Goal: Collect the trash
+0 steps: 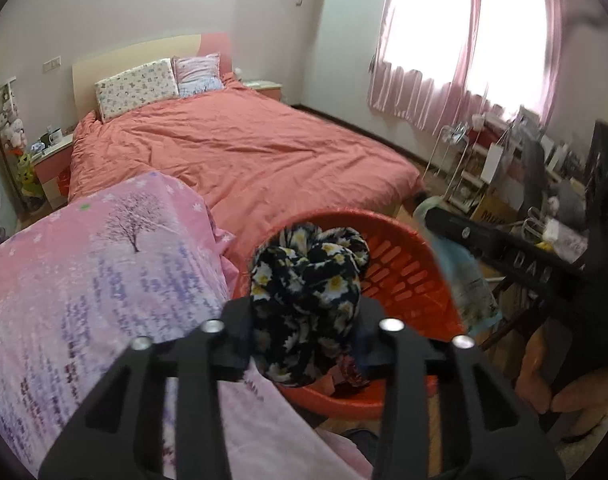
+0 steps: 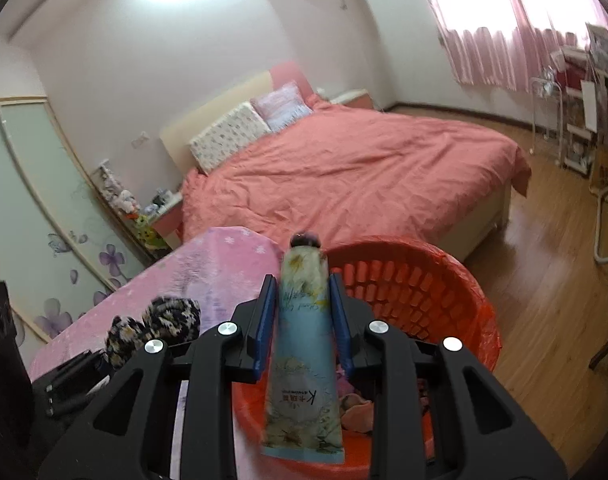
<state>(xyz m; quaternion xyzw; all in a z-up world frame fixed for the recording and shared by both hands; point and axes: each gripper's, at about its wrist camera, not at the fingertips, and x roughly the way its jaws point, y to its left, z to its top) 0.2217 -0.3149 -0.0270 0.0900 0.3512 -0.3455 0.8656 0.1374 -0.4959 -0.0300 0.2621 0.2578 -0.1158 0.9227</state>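
Above the red basket point(image 2: 455, 280), the right gripper point(image 2: 302, 320) clamps a pale blue tube point(image 2: 302, 344), cap pointing away. The left gripper point(image 1: 304, 332) grasps a black floral cloth point(image 1: 307, 280) over the basket's near rim; the basket's contents are mostly hidden.

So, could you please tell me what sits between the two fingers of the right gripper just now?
A pale blue floral tube stands clamped between the right gripper fingers, cap pointing away, above the orange basket. The right wrist view shows it clearly.
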